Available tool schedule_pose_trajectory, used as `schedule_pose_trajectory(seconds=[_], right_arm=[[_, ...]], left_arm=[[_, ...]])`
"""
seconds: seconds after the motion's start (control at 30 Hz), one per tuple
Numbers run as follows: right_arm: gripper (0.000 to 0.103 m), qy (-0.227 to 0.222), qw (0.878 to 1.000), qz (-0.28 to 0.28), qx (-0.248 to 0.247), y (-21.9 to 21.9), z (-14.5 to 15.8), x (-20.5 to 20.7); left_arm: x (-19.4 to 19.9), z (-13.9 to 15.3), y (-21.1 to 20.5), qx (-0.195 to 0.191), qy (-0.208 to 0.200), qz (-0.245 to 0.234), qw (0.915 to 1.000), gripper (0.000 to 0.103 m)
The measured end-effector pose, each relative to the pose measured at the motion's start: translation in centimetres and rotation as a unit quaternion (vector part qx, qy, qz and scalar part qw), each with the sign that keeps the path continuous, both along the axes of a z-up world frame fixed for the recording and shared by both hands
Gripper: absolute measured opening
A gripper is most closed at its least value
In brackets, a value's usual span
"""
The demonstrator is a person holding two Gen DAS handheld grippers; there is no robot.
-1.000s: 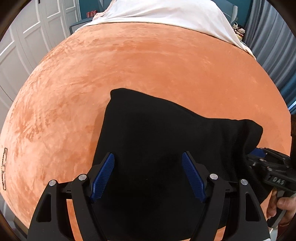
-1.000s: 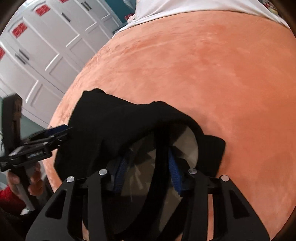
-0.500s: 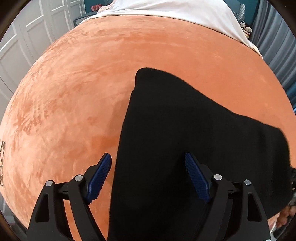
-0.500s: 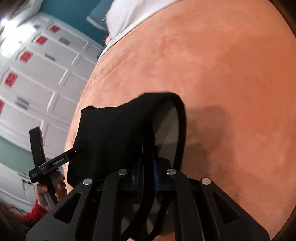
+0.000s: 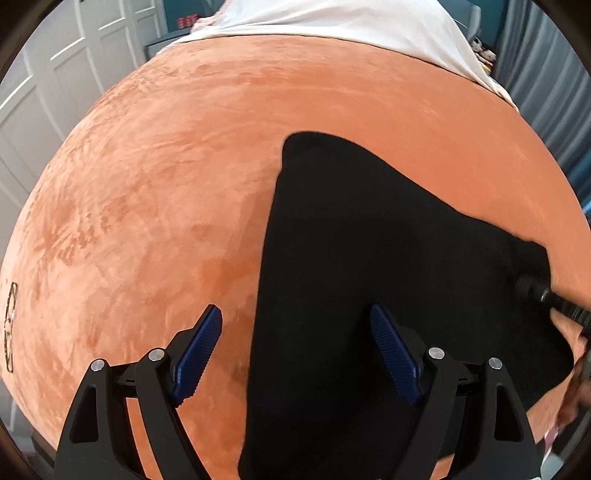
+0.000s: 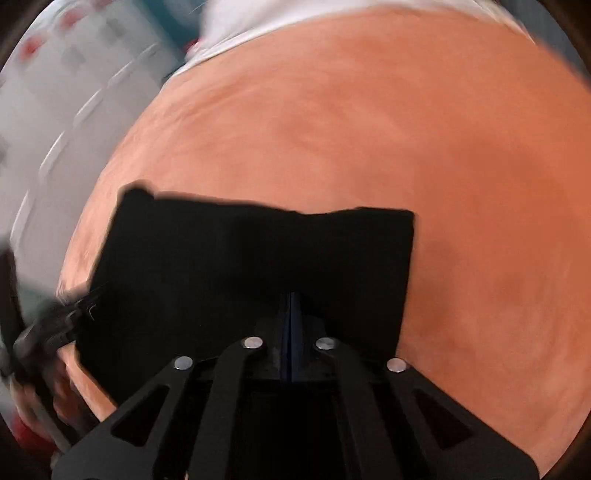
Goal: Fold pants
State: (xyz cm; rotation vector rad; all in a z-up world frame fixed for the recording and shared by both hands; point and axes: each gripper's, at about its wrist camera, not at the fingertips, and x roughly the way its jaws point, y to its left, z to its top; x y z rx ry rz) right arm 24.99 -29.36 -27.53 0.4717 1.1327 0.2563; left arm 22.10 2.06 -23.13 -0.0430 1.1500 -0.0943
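Black pants (image 5: 369,258) lie folded on the orange bed cover (image 5: 166,184). My left gripper (image 5: 295,314) hovers open over their left edge: one blue pad hangs above the cover, the other above the cloth, and neither pad presses on anything. My right gripper (image 6: 291,299) is shut, its pads together on the near edge of the pants (image 6: 240,266). In the left wrist view the right gripper (image 5: 535,291) meets the cloth's right corner. The left gripper (image 6: 55,325) shows blurred at the pants' left side in the right wrist view.
A white sheet (image 5: 332,18) covers the far end of the bed. White wardrobe doors (image 5: 55,74) stand to the left and a grey curtain (image 5: 554,74) to the right. A hand (image 5: 569,328) holds the right gripper. Bare orange cover stretches beyond the pants.
My right gripper closed on the pants' waistband edge and rolled. The cloth was drawn flatter and shifted right in the left wrist view. My left gripper stayed open and hardly moved.
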Motion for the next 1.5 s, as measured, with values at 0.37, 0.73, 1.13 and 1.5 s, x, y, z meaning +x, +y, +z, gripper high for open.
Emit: schedule_pose_trajectory(seconds=[0.37,0.73,1.13,1.5], right_arm=[[0.006,0.000,0.978,0.202,-0.049,21.5,1.9,9.4],[0.006,0.012,0.985,0.161,-0.066,20.1,0.1,9.2],[0.016,-0.045,0.998,-0.040,-0.026,3.5,3.1,0.3],[0.019,-0.067,0.996,-0.061,-0.007,0.6,3.5,-7.6]], left_arm=[[-1.8,-1.2,2.3,-0.038,0.031,0.012,0.9987,0.086],[-1.8,-2.1,3.2,-0.056,0.039,0.006,0.9976,0.087],[-2.7,-1.1,-0.1,0.018,0.015,-0.007,0.9997,0.087],[-3.1,0.7,-1.3,0.032,0.022,0.005,0.9992,0.087]])
